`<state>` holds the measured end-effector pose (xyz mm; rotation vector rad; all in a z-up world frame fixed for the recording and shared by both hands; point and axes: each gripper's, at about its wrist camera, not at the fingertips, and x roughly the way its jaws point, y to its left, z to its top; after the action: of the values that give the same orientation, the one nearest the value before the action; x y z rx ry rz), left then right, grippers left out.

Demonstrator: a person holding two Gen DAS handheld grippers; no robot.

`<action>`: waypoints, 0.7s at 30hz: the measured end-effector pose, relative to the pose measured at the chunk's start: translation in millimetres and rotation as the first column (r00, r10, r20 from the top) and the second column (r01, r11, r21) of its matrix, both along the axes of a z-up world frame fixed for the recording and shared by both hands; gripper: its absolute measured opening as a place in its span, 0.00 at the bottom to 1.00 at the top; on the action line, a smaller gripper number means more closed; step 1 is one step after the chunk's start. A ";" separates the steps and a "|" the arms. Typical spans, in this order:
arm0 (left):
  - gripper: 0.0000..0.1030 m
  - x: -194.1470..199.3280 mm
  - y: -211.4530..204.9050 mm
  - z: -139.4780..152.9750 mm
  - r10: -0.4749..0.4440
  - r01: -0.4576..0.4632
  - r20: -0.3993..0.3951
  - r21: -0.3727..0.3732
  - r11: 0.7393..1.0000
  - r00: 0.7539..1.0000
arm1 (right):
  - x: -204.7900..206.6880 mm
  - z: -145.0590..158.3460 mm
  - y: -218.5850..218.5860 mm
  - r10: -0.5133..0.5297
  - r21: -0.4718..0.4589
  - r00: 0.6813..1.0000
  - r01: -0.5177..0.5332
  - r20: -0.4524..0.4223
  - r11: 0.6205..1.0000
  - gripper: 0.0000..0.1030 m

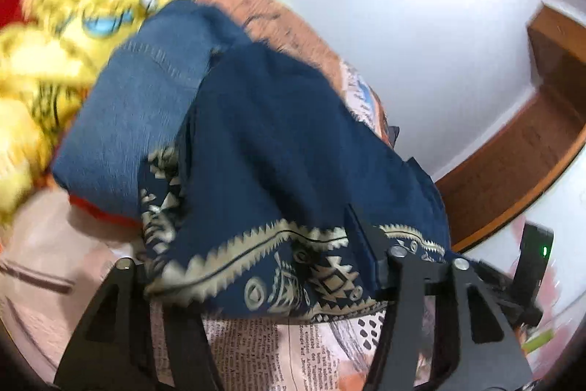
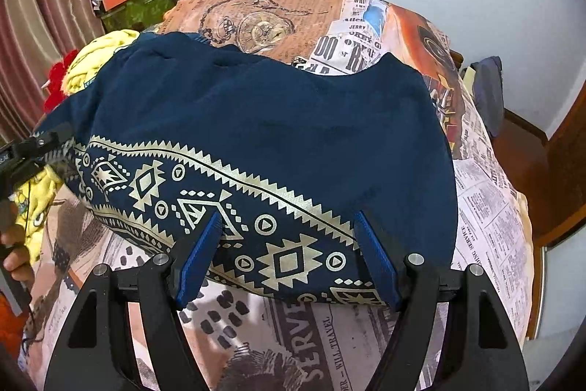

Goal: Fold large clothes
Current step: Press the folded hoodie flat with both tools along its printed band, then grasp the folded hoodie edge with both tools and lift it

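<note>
Stage: While the navy garment (image 2: pixel 256 120) lies spread on the bed (image 2: pixel 487 207) near its front edge, a fold looks to be in hand, with both grippers at the gold-patterned border (image 2: pixel 205 193).
Right gripper: the right gripper (image 2: pixel 289 244) stands wide, its blue pads (image 2: pixel 199 259) either side of the border, gripping nothing.
Left gripper: the left gripper (image 1: pixel 256 266) is at the same hem toward the bed's left side; cloth drapes over its fingers, and I cannot tell whether it pinches the cloth.
Garment: dark blue with a tribal-print band, mostly flat, slightly bunched at the left where it is lifted.
Beyond: a lighter blue denim piece (image 1: pixel 135 120) lies under the left part of the garment, with a yellow plush toy (image 1: pixel 55 35) at the far left corner.
Next move: probably shutting the right gripper on the hem, then carrying both corners toward the far edge, keeping the hem taut and level.
Risk: the denim piece may drag along.
</note>
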<state>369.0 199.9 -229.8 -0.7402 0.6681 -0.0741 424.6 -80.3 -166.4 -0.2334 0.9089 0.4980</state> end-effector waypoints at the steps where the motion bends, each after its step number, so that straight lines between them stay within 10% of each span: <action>1: 0.55 -2.1 7.8 -4.4 0.004 -0.004 -0.003 -0.024 1.000 1.000 | -0.6 -0.3 -0.2 -0.001 0.002 1.000 0.001 -0.001 1.000 0.69; 7: 0.54 18.0 17.9 5.5 0.040 -0.038 0.028 -0.047 0.998 0.999 | 1.7 -3.7 -4.4 -0.007 0.030 1.000 0.008 -0.024 1.000 0.69; 12: 0.26 48.4 13.5 15.4 0.065 -0.060 -0.041 0.112 0.992 0.997 | 4.2 -2.2 -5.4 -0.023 0.050 0.999 0.026 -0.049 0.998 0.69; 21: 0.20 15.0 6.4 81.7 0.070 -0.087 0.141 0.121 0.989 0.988 | 7.2 37.1 16.2 -0.008 0.096 1.000 0.007 0.017 0.995 0.69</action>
<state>384.0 206.4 -148.1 -0.6322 0.5080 -0.0095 431.8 -64.1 -129.4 -0.1468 0.8661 0.5304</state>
